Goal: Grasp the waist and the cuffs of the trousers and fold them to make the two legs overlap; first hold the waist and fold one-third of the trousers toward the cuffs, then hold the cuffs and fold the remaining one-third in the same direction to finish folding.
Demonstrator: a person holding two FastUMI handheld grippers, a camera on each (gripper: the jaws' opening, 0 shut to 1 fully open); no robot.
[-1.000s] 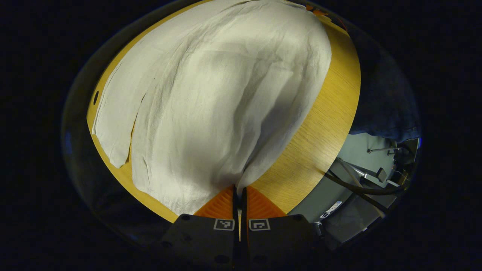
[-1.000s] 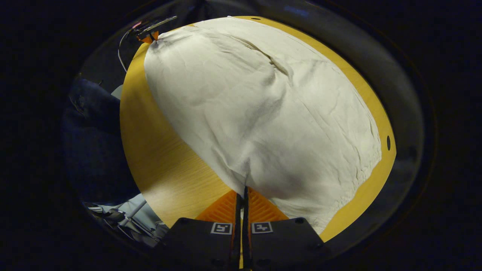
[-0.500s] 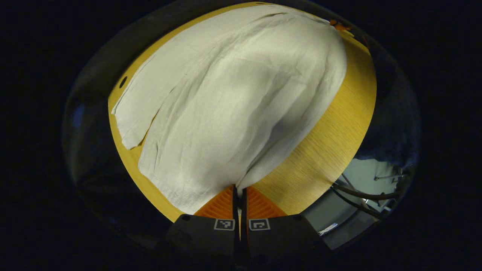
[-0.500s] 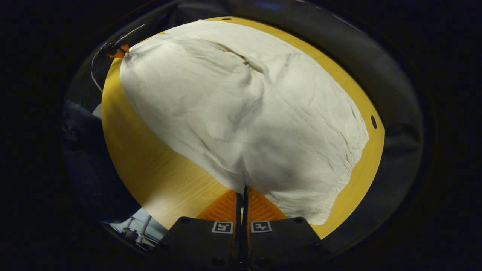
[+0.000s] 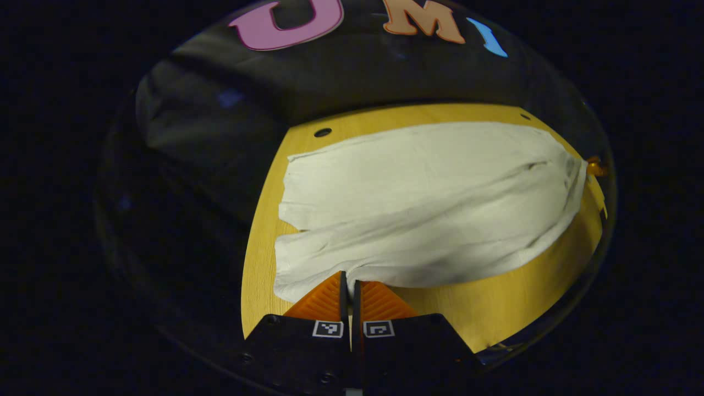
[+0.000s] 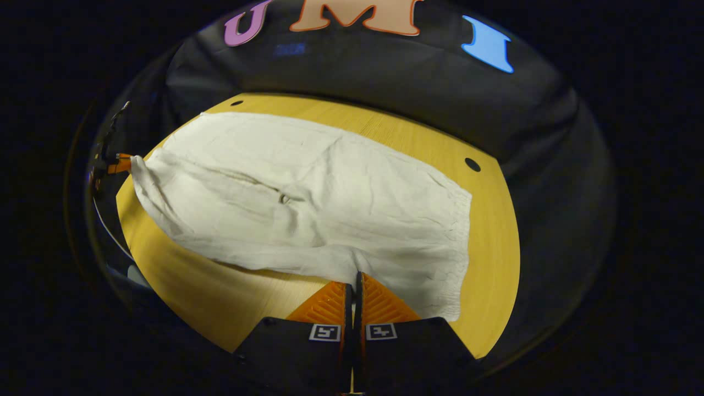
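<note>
Since the earlier frames both cameras had tipped up and back: the cream, wrinkled cotton trousers, which had bulged close to the lenses, now lay lower and flatter on the round yellow wooden table, and the black booth wall had come into sight above it.

Nearest in the left gripper view, the left gripper had its fingers pressed together on the near edge of the cloth, beside the two loose cuffs lying one over the other. In the right gripper view, the right gripper was likewise pinching the near edge, close to the gathered waistband at the cloth's right end.

As a judgement, the first step looked almost complete: the two legs seemed to overlap, with the lifted edge yet to be set down. Both thirds, waist toward cuffs and then cuffs over, were left to do.

Farther off, each view caught the other gripper as a small orange tip at the cloth's far corner, the right one at the waist end, the left one at the cuff end. The left gripper view gave the split between the cuffs; the right gripper view gave the waistband's gathers and a crease at mid-cloth
</note>
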